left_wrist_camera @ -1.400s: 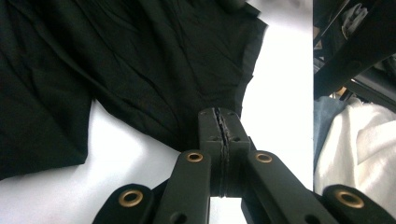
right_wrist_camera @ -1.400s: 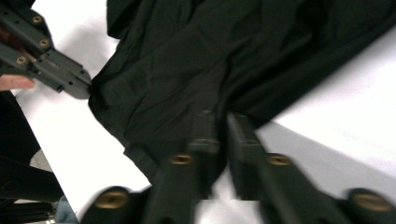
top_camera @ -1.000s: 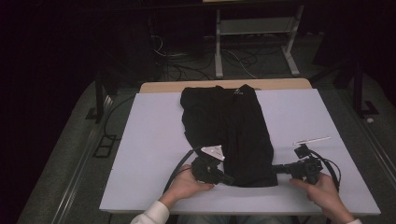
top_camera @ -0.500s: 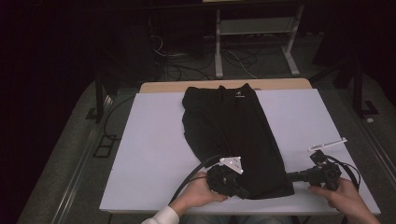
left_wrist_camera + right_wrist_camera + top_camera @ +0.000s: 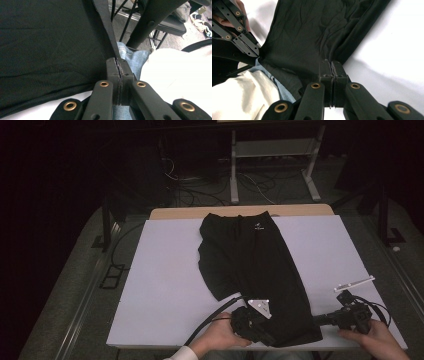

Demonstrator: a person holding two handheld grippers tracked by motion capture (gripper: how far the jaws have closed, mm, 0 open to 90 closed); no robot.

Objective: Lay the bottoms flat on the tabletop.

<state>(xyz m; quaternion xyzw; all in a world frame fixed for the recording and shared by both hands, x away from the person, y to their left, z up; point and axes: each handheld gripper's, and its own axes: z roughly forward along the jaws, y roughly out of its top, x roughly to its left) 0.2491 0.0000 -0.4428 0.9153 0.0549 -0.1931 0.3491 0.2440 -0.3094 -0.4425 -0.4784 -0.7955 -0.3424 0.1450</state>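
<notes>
A black garment [image 5: 247, 265] lies lengthwise on the white table [image 5: 160, 290], waistband at the far end and hem at the near edge. My left gripper [image 5: 272, 338] is at the hem's near left corner, and in the left gripper view its jaws are shut on the black fabric edge [image 5: 113, 47]. My right gripper [image 5: 316, 321] points left at the hem's right corner. In the right gripper view its jaws are pressed together on the garment [image 5: 312, 32], with the left gripper [image 5: 258, 53] at the other corner. The hem is stretched between them.
A small white strip [image 5: 354, 283] lies on the table just beyond my right hand. The table's wooden far edge [image 5: 240, 212] borders a dark floor with cables and a metal stand [image 5: 272, 150]. The person's blue jeans [image 5: 132, 58] show below the near edge.
Both hands have come toward the near edge and rightward, each still gripping the hem. The garment's lower end followed them, so it now lies longer and flatter.
</notes>
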